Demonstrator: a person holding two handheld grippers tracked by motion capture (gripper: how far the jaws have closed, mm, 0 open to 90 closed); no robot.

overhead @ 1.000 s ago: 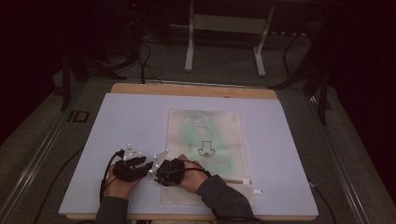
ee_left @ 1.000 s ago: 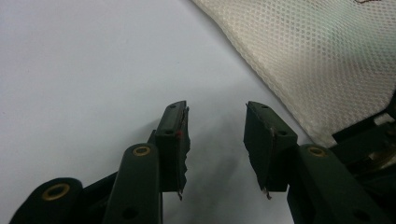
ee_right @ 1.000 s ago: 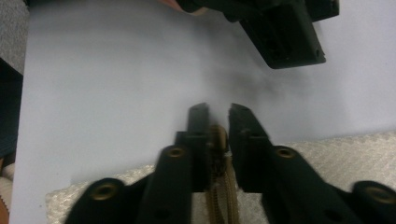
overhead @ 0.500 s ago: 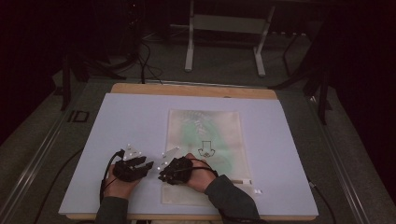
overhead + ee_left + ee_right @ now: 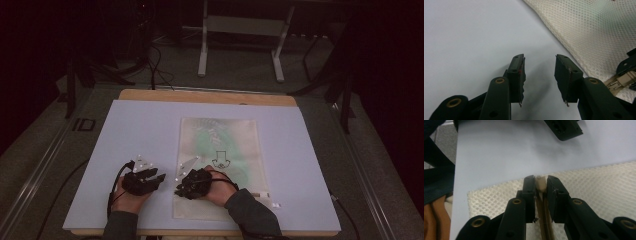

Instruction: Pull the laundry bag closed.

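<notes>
Now the white table (image 5: 150, 130) carries a mesh laundry bag (image 5: 220, 145) lying flat, its zipper along the near edge. Its zipper pull (image 5: 540, 182) sits between the right gripper (image 5: 540, 180) jaws, which have just been easing apart, so the zip travel looks finished. Beside it, the left gripper (image 5: 539, 67) gapes wide, empty.

The high view is dim and grainy, its surroundings sinking into near black while the pale worktop (image 5: 150, 130) catches soft overhead light; both gripper views are brighter and evenly lit; soft shadows pool beneath the fingers (image 5: 517, 75); the nearest black parts blur, the mesh bag (image 5: 594, 32) stays sharper.
</notes>
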